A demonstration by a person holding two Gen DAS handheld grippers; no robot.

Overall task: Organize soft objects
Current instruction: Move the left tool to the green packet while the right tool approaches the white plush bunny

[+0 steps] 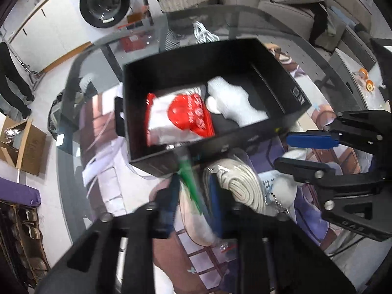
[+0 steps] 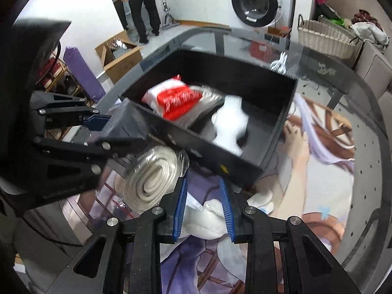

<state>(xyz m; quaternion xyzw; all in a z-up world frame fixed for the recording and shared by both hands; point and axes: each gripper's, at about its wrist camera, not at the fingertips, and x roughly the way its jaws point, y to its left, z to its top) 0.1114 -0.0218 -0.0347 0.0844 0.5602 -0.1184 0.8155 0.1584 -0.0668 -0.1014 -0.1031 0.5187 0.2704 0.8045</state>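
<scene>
A black open box (image 1: 186, 58) (image 2: 269, 125) stands on the glass table and holds a red-and-white pack (image 1: 178, 115) (image 2: 178, 100) and a white plush piece (image 1: 235, 103) (image 2: 230, 122). Just in front of it lies a white coiled rope in a clear wrapper (image 1: 240, 183) (image 2: 152, 178). My left gripper (image 1: 193, 183) (image 2: 103, 132) is blurred and shut on that wrapper, with a green strip (image 1: 189, 183) between its pads. My right gripper (image 2: 202, 181) (image 1: 281, 150) is shut on a small white plush toy (image 2: 208, 218) (image 1: 284, 191) that has a bead chain.
A printed picture mat (image 2: 306, 176) covers the table. A white cable (image 1: 203, 33) lies behind the box. On the floor beyond are a wicker basket (image 2: 325, 39), a washing machine (image 2: 257, 2), a cardboard box (image 2: 120, 56) and a standing person (image 2: 142, 7).
</scene>
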